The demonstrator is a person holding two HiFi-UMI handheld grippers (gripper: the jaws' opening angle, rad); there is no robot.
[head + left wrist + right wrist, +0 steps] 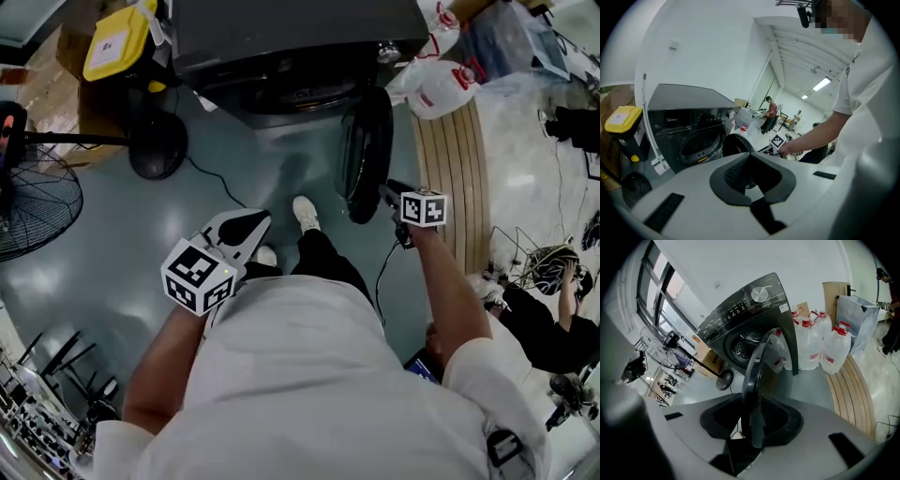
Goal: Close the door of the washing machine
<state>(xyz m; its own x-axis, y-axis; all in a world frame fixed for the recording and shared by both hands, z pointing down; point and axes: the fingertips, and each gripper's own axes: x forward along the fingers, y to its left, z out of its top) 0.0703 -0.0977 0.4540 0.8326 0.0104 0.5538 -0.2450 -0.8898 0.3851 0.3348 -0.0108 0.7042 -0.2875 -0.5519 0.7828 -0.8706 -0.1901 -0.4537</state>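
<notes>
Washing machine [281, 37] sits ahead of me, door [367, 150] swung fully out, edge-on to me, upright, hinged on the right of the drum opening [286, 94]. Right hand-held gripper [392, 192] is at the door's free edge: jaws spread wide, the rim stands between them but I see no pad pressing, so no grip. Left hand-held gripper [242, 228] is open and empty, well apart from the door, aimed at the machine front. Right is clearly the nearer one. I judge the door has to swing left toward the opening; that arc over the floor looks free. Around: water jugs [820, 345] and slatted wooden board [459, 178] to the right, fan base [157, 145] and cable [211, 183] to the left, my shoe [306, 214] just beside the door
</notes>
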